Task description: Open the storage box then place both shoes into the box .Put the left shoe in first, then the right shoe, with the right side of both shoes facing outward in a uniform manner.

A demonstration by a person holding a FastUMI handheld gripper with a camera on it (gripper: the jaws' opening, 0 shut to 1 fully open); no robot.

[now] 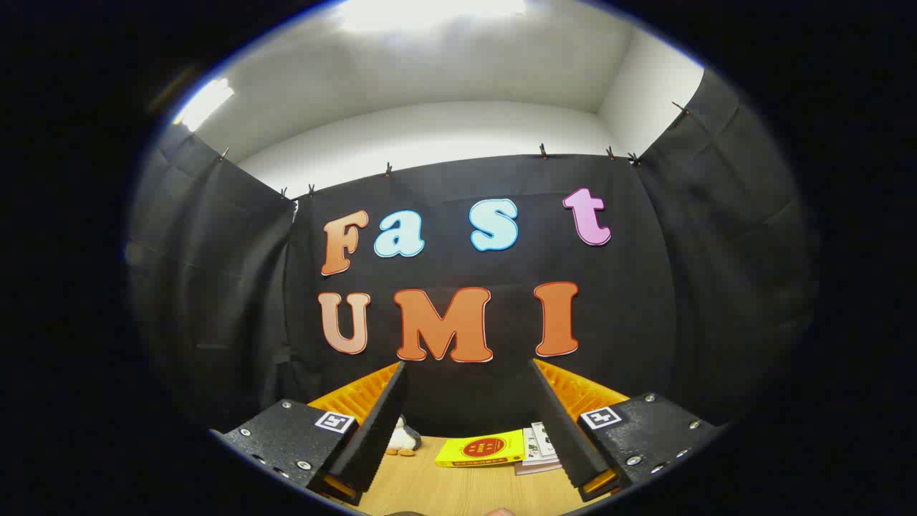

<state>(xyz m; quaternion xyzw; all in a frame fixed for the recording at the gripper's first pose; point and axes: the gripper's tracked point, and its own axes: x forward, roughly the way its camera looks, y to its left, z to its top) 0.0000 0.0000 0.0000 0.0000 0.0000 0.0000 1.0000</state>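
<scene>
Gripper view — wooden table (458, 491), yellow box (481, 449), booklets (539, 446), jaws apart, empty.

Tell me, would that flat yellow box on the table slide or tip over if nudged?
Probably slide. The yellow box lies flat and low on the smooth wooden table, so tipping seems unlikely. It looks thin, so likely light. The tool is open, fingers spread wide, with the box beyond them.

Bright ceiling light glaring overhead, dim dark cloth walls, strong fisheye bending at edges, sharp centre
</scene>
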